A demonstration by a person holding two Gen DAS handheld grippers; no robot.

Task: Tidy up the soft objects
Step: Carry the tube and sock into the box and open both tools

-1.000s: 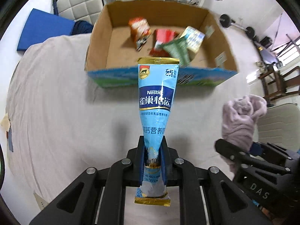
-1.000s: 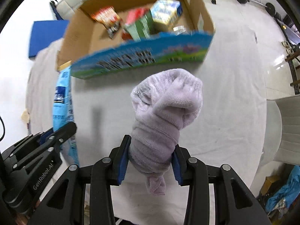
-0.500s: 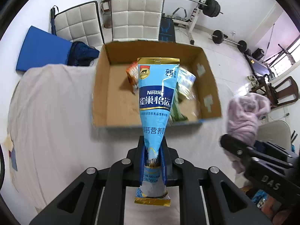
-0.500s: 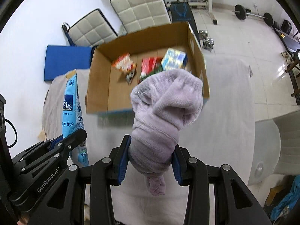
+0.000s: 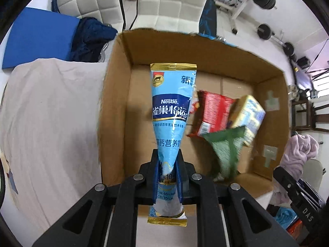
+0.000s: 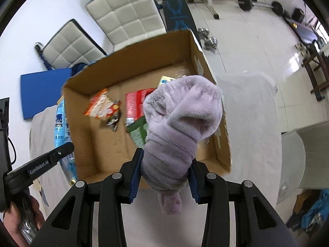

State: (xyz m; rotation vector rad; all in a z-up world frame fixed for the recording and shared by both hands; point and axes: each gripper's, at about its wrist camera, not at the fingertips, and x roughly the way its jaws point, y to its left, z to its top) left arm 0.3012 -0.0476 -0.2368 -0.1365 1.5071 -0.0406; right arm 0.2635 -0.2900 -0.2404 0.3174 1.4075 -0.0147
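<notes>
My left gripper (image 5: 167,177) is shut on a light blue Nestle pouch (image 5: 171,111), held upright over the left part of an open cardboard box (image 5: 115,94). My right gripper (image 6: 164,173) is shut on a rolled lilac fleece sock (image 6: 181,123), held above the box's (image 6: 205,65) near right side. The box holds a red packet (image 5: 213,113), a green packet (image 5: 226,150), a yellow-blue carton (image 5: 248,119) and an orange snack bag (image 6: 100,107). The sock also shows at the right edge of the left wrist view (image 5: 300,154).
The box stands on a table under a pale cloth (image 5: 47,123). Behind it are two white padded chairs (image 6: 127,14), a blue mat (image 5: 39,39) and gym weights (image 6: 246,2). A white chair (image 6: 302,152) stands at the right.
Both grippers have risen and moved forward toward the box with their loads. The box now lies beneath the pouch and sock instead of ahead of them.
</notes>
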